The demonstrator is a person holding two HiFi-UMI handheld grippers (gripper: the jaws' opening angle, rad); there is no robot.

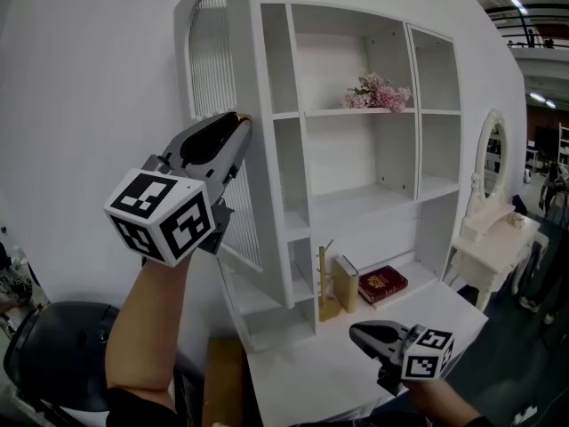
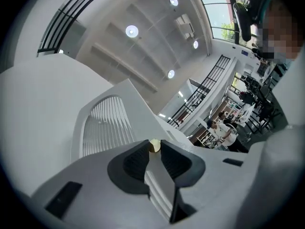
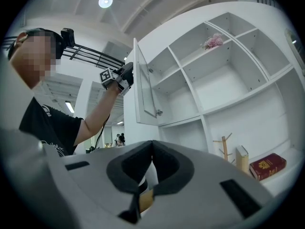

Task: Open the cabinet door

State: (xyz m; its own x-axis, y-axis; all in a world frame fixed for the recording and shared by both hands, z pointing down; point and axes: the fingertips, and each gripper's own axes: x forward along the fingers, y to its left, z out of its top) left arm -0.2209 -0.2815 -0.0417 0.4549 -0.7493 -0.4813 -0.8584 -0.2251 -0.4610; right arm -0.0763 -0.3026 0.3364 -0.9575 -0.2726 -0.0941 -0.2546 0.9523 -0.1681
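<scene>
The white cabinet stands on a white table, and its slatted arched door is swung out to the left. My left gripper is raised at the door's free edge, shut on the small gold knob, which sits between the fingertips in the left gripper view. The right gripper view shows the door standing edge-on, with the left gripper at its outer edge. My right gripper hangs low over the table at the front right, shut with nothing in it.
A pink flower bunch lies on an upper shelf. A wooden stand, a cream book and a red book sit on the bottom shelf. A white dressing table with a mirror is at the right, a black chair at the lower left.
</scene>
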